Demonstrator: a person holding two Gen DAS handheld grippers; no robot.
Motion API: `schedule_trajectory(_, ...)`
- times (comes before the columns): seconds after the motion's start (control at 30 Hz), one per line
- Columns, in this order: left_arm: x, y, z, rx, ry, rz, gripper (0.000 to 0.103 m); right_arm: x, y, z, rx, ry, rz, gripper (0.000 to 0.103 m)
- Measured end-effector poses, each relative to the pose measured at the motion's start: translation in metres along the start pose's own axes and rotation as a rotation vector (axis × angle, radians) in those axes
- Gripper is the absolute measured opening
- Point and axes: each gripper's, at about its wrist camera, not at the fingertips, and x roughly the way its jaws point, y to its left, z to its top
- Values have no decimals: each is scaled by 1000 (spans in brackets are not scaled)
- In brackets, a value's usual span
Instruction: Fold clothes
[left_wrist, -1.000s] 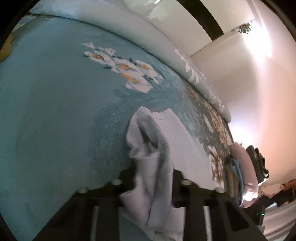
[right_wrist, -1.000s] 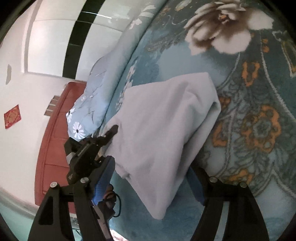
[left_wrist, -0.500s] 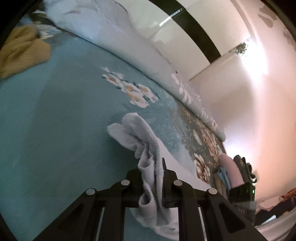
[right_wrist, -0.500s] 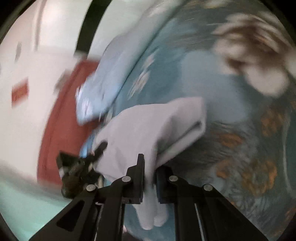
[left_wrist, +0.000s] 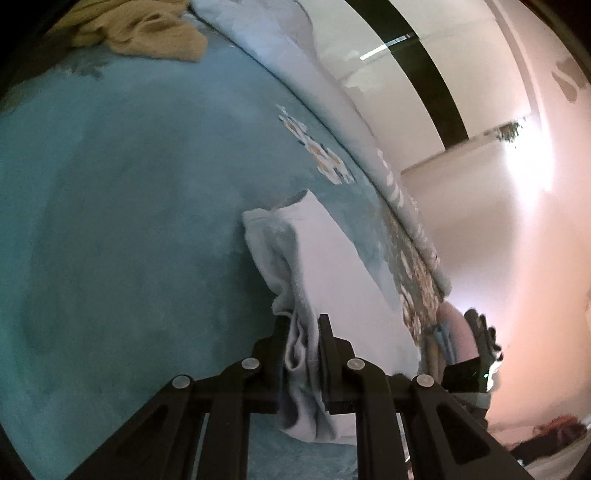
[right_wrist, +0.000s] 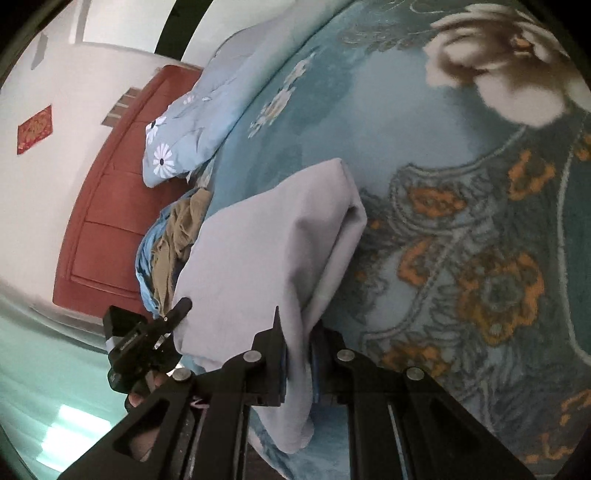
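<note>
**Both tongs clamped on the grey cloth**

I see the pale grey garment (right_wrist: 266, 258) stretched between my two tools, lying on the teal floral blanket (left_wrist: 129, 240) that covers the bed. My left gripper (left_wrist: 303, 332) has its jaws pressed together on a bunched, wrinkled edge of the cloth, which spills out below the fingers and runs forward and to the right of them as a flat band. My right gripper (right_wrist: 295, 332) is likewise pinched on a fold of the same garment; the fabric rises ahead of the fingers as a smooth doubled sheet and hangs down between them.

In the right wrist view the left tool shows low to the left of my right fingers, at the cloth's far edge. Beyond it lies a tan crumpled garment (right_wrist: 181, 236) beside a blue flowered pillow (right_wrist: 195, 122), with a red wooden door (right_wrist: 110, 206) behind.
</note>
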Motion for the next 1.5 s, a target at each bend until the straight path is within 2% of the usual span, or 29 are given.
schedule_trajectory(0.07, -2, -3, 4, 20, 1, -11, 22, -5, 4, -2, -26, -19, -22, 13)
schedule_trajectory(0.13, -4, -5, 9, 34, -1, -21, 41, -11, 7, -4, -52, -39, -44, 14)
schedule_trajectory(0.2, -5, -7, 18, 46, -12, -14, 52, -17, 11, -6, -79, -59, -66, 16)
schedule_trajectory(0.23, -5, -7, 22, 52, -18, -11, 61, -18, 11, -6, -80, -70, -76, 22)
schedule_trajectory(0.27, -3, -8, 26, 61, -12, -5, 65, -19, 8, -6, -67, -81, -85, 31)
schedule_trajectory(0.3, 2, -8, 30, 72, 3, 4, 67, -20, 5, -6, -53, -90, -92, 34)
schedule_trajectory(0.43, 32, -10, 38, 120, 121, 44, 67, -19, -7, -4, 1, -106, -75, 35)
schedule_trajectory(0.53, 49, -10, 36, 140, 179, 41, 67, -16, -6, -2, 12, -106, -54, 35)
schedule_trajectory(0.77, 60, -14, 33, 163, 201, 25, 67, 11, 7, 1, 4, -80, -14, 36)
schedule_trajectory(0.93, 61, -15, 31, 171, 187, 15, 65, 18, 13, 3, -17, -75, -17, 38)
schedule_trajectory(0.97, 60, -14, 31, 169, 182, 12, 63, 18, 15, 3, -22, -75, -21, 38)
schedule_trajectory(1.03, 60, -13, 29, 160, 181, 18, 46, 18, 16, 2, -30, -75, -23, 38)
schedule_trajectory(1.07, 60, -13, 28, 154, 181, 22, 44, 18, 17, 2, -34, -75, -22, 38)
schedule_trajectory(1.13, 57, -13, 26, 148, 170, 22, 32, 18, 17, 1, -31, -73, -15, 34)
schedule_trajectory(1.23, 51, -18, 22, 149, 148, 19, 26, 15, 20, 0, -37, -75, 0, 17)
schedule_trajectory(1.37, 39, -35, 19, 182, 125, 20, 24, 5, 23, 0, -47, -89, 33, 12)
schedule_trajectory(1.5, 27, -60, 14, 240, 115, 15, 23, -8, 28, 0, -67, -97, 60, 12)
